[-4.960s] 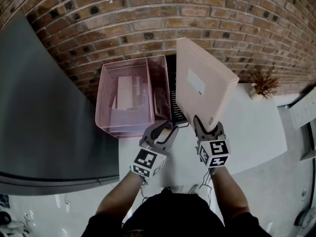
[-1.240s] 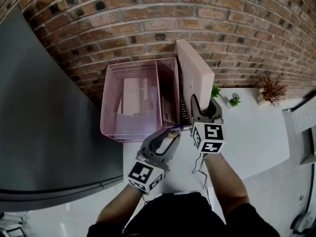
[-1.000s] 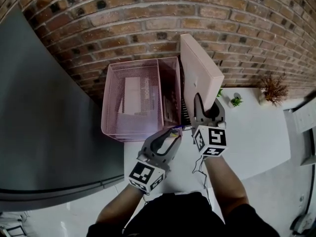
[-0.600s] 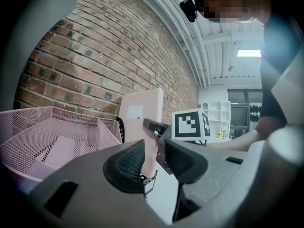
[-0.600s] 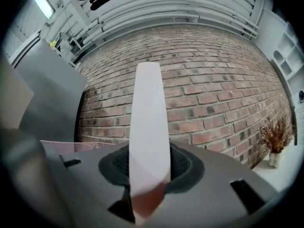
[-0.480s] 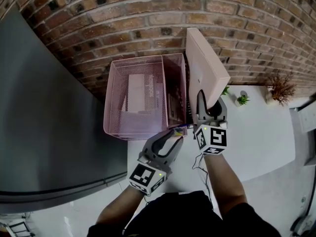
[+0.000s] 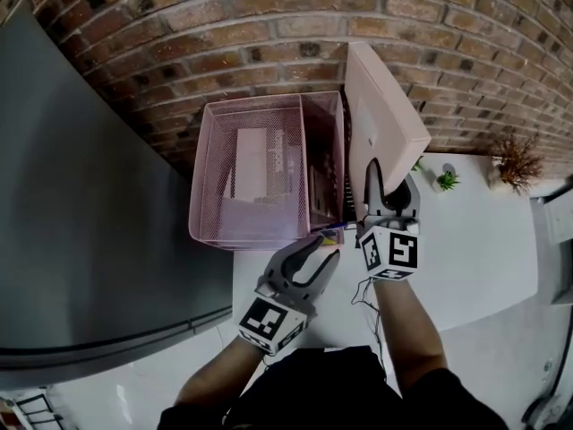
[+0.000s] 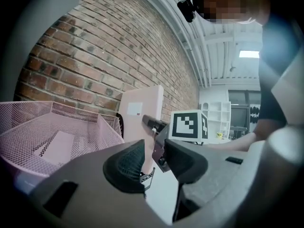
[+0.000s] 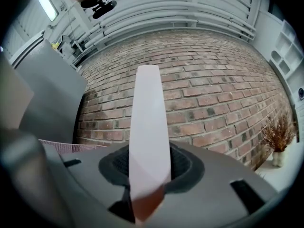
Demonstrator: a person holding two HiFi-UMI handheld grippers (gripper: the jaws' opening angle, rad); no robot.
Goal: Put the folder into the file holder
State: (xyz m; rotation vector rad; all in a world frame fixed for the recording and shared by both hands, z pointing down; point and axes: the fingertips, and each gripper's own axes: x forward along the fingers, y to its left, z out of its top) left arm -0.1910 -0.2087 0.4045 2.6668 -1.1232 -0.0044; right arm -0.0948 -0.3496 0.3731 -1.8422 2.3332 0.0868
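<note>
The pale pink folder (image 7: 385,124) stands upright on its lower edge just right of the pink mesh file holder (image 7: 260,168), above a dark slotted rack (image 7: 347,195). My right gripper (image 7: 387,186) is shut on the folder's near lower edge. In the right gripper view the folder's spine (image 9: 149,127) rises between the pads of that gripper (image 9: 149,170). My left gripper (image 7: 313,253) hangs open and empty in front of the holder's front wall. From the left gripper (image 8: 154,158) I see the mesh holder (image 8: 57,132) and the folder (image 8: 140,118). Papers lie inside the holder.
A brick wall (image 7: 224,25) stands right behind the holder. A tall grey cabinet (image 7: 89,195) flanks the left. On the white table (image 7: 466,249) to the right are a small green plant (image 7: 445,181) and a dried plant (image 7: 519,161).
The folder and my right gripper have shifted a little to the right beside the holder, and the folder stays upright. My left gripper has drawn slightly back from the holder's front.
</note>
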